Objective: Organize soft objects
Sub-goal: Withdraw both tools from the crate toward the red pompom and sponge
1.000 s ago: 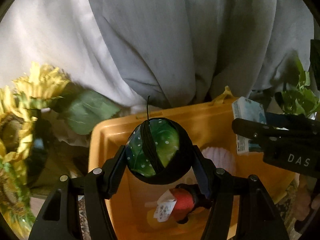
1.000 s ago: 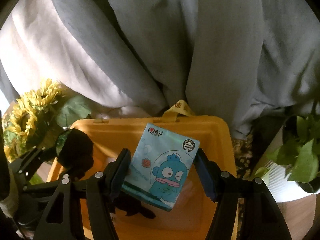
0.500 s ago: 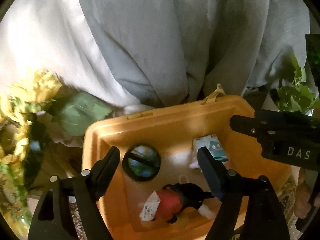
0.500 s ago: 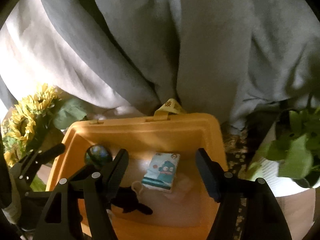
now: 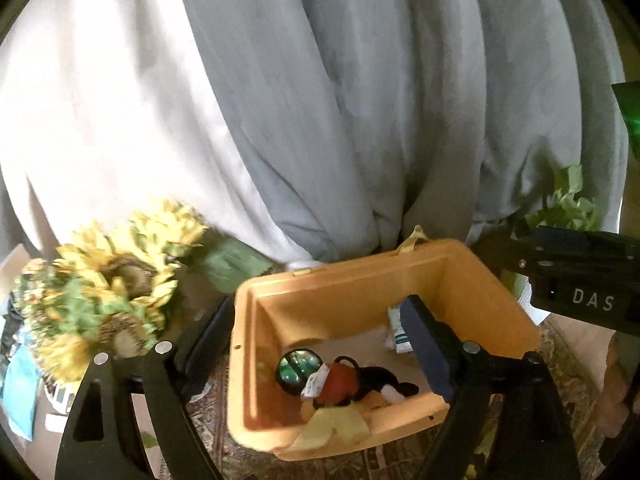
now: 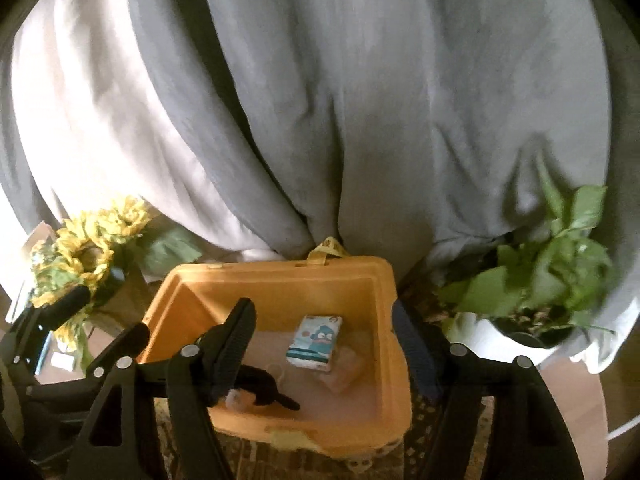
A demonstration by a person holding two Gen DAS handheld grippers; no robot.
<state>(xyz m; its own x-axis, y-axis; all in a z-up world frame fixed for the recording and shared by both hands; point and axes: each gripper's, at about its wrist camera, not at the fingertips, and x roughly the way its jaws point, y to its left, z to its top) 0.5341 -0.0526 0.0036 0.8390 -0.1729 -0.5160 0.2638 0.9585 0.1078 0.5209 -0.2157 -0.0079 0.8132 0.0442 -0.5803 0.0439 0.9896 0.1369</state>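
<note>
An orange bin stands below both grippers. In it lie a green dotted ball, a black and red plush toy, a yellow cloth and a blue cartoon tissue pack, partly hidden in the left wrist view. A pink soft item lies under the pack. My left gripper is open and empty above the bin. My right gripper is open and empty above the bin.
Grey curtains hang behind. Sunflowers stand left of the bin. A potted green plant stands at its right. A patterned rug lies under the bin.
Both grippers opened and dropped their loads: the green ball and the tissue pack now lie in the bin. Both grippers then rose and pulled back.
</note>
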